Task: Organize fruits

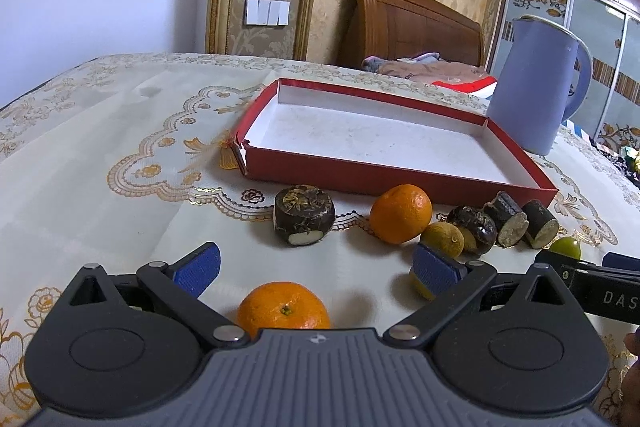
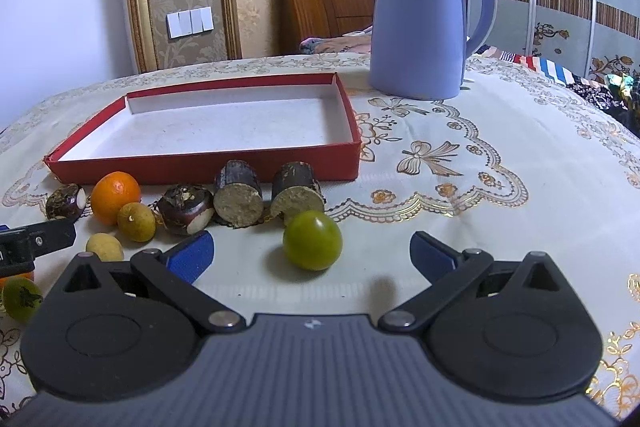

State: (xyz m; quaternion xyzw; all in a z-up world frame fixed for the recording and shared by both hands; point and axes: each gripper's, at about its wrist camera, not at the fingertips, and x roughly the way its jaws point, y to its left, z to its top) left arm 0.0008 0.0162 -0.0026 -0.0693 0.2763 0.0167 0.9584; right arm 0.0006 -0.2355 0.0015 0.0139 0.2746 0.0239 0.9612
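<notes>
A shallow red box (image 1: pixel 360 174) (image 2: pixel 208 169) with a white inside lies empty on the tablecloth. In front of it sit loose fruits: an orange (image 1: pixel 401 214) (image 2: pixel 115 197), dark cut sugarcane pieces (image 1: pixel 507 219) (image 2: pixel 238 201), a dark water chestnut (image 1: pixel 304 215), and small yellow-brown longans (image 1: pixel 443 239) (image 2: pixel 136 222). My left gripper (image 1: pixel 316 267) is open, with a second orange (image 1: pixel 283 307) lying between its fingers near the base. My right gripper (image 2: pixel 311 254) is open around a green round fruit (image 2: pixel 313 239), not touching it.
A tall blue kettle (image 1: pixel 536 83) (image 2: pixel 420 23) stands behind the box's right corner. A small green fruit (image 2: pixel 20 297) lies at the left edge of the right wrist view. The table's far edge borders a bed with a wooden headboard (image 1: pixel 404 23).
</notes>
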